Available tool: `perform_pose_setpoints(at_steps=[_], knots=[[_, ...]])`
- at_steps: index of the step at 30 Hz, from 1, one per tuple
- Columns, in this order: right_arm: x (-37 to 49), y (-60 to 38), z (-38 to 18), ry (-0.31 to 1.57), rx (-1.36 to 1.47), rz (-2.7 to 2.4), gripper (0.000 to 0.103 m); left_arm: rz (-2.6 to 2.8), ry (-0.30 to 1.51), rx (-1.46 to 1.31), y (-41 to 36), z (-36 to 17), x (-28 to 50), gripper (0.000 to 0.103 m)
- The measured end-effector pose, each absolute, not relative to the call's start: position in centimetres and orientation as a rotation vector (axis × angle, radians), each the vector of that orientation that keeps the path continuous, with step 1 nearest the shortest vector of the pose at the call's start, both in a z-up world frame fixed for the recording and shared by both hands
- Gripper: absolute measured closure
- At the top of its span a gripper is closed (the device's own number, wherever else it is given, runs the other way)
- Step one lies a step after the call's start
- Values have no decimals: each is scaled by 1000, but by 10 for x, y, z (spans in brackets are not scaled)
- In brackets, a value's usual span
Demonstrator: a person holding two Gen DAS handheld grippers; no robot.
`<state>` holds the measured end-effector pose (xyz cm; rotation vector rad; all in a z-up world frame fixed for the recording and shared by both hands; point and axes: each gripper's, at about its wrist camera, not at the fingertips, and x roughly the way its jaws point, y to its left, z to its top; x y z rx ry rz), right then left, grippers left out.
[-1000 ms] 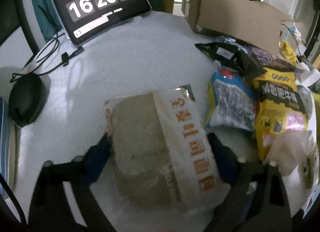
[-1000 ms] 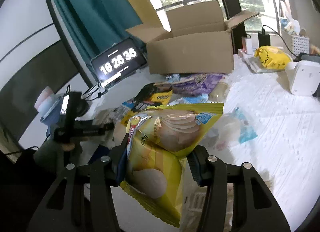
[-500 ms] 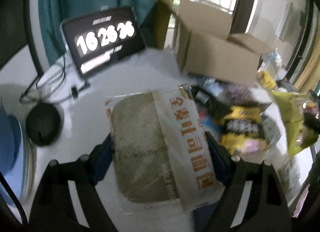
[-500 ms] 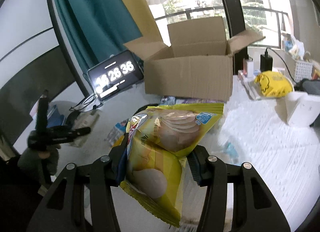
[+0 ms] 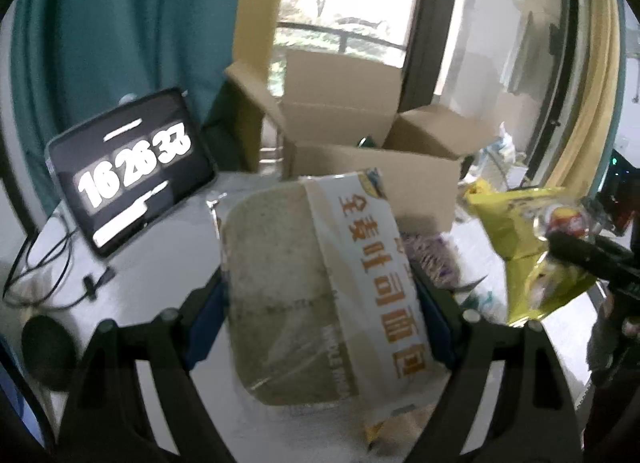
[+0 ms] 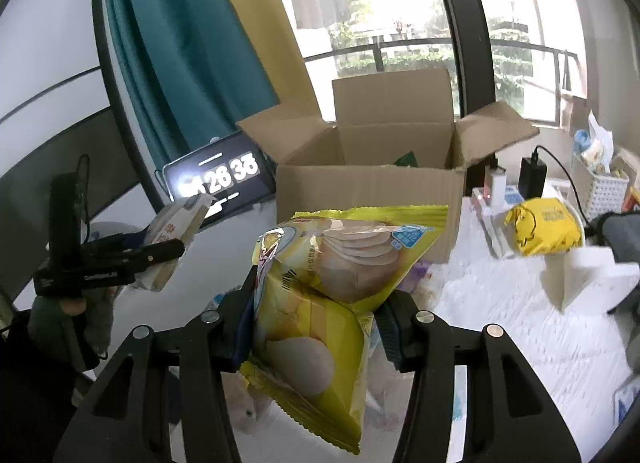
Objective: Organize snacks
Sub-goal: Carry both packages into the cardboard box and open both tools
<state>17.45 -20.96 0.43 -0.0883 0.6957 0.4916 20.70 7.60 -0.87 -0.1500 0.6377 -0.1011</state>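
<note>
My left gripper (image 5: 318,315) is shut on a clear bag of whole-wheat bread (image 5: 304,291) with an orange-lettered white band, held above the white table (image 5: 156,263). The right wrist view shows that bread (image 6: 176,231) at the left, lifted in the air. My right gripper (image 6: 316,323) is shut on a yellow chip bag (image 6: 320,291), also off the table; the same chip bag (image 5: 524,247) appears at the right of the left wrist view. An open cardboard box (image 6: 372,183) stands behind both bags, flaps spread, with something dark green inside.
A tablet showing a clock (image 5: 132,171) leans at the back left with cables (image 5: 52,275) and a black round case (image 5: 48,347) near it. Purple snack packets (image 5: 432,259) lie before the box. A yellow bag (image 6: 544,227), chargers, a white basket (image 6: 604,191) and a white device (image 6: 588,275) crowd the right.
Both grippers have risen with their bags. The bread has left the table and the snack pile has dropped out of sight below it. The box now fills more of both views.
</note>
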Motion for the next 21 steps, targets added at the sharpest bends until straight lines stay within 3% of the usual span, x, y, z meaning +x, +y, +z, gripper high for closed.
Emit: perform_pose_setpoints(at_steps=[21], knots=[[261, -210, 29, 596, -110, 473, 49, -163, 527, -50, 50, 37, 314, 18]])
